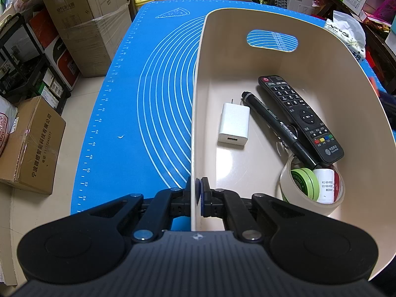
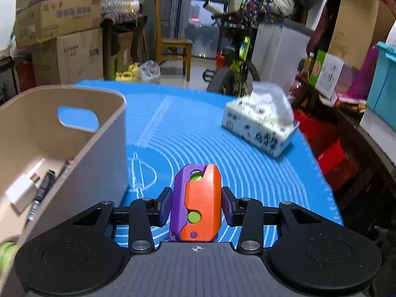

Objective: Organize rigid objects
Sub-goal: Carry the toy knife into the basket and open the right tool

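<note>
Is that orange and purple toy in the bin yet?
Out. The right gripper holds the toy over the blue mat, beside the bin.

Left claw [image 1: 197, 193]: pointed steeply down, jaws nearly together, pads clamped on the bin wall [image 1: 191, 123], 1 pad on each face of it. Right claw [image 2: 196, 204]: tilted down at a shallower angle, jaws part open, both pads pressed on the sides of the toy [image 2: 198, 198], held clear above the worktop. Neither hand nor sleeve in view.
</note>
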The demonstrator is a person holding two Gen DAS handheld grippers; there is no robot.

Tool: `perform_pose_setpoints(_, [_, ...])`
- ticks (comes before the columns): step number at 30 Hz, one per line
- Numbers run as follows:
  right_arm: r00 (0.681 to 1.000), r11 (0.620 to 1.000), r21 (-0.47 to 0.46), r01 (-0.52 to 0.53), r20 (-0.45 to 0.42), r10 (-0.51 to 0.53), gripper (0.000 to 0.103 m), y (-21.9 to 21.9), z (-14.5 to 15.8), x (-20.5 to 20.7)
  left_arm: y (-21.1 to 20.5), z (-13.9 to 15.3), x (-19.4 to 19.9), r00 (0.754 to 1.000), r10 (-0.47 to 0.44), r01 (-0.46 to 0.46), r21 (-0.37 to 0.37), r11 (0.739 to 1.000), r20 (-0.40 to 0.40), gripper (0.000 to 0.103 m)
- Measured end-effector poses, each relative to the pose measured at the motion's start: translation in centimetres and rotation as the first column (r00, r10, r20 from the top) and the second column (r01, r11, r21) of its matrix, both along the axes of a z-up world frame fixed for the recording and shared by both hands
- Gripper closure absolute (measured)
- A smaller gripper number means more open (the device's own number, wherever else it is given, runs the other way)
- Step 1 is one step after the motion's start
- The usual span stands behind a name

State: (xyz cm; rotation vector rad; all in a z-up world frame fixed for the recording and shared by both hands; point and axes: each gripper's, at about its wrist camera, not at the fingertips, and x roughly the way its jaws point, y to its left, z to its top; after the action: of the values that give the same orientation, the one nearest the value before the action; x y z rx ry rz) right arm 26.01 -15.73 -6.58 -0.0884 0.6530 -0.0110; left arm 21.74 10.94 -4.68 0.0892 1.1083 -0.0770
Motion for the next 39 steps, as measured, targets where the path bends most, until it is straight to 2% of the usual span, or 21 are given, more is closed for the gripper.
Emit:
perform_pose_setpoints(12, [0.985, 0.989, 0.056, -0.135, 0.113, 0.128, 0.054, 2.3, 6.6, -4.0, 0.0, 0.0, 0.0, 1.0, 0.0, 0.0, 0.0, 1.0, 0.0, 0.098])
perform_pose_setpoints(19, [0.968, 0.967, 0.097, -0.237, 0.105, 0.227, 0.054, 5.5, 7.7, -5.1, 0.0, 0.0, 0.0, 1.0, 0.0, 0.0, -0.001, 1.0, 0.0, 0.098])
perform_pose_setpoints(29, [0.945, 0.94, 0.112, -0.322, -0.025, 0.327, 0.054, 10.8, 5.4, -5.7, 0.0, 0.0, 0.0, 1.0, 0.0, 0.0, 0.0, 1.0, 0.0, 0.098])
perform_pose_setpoints(35, [0.929, 0.941, 0.085, -0.327, -0.153, 0.337, 0.054, 12.5, 3.6, -5.2, 0.0, 0.0, 0.0, 1.0, 0.0, 0.0, 0.0, 1.0, 0.0, 0.098])
perform_pose_setpoints(39, [0.919, 0.937, 0.049, -0.345, -0.184, 0.348, 0.054, 13.3, 2.9, -5.3, 0.0, 0.0, 0.0, 1.0, 0.0, 0.0, 0.001, 1.0, 0.0, 0.098])
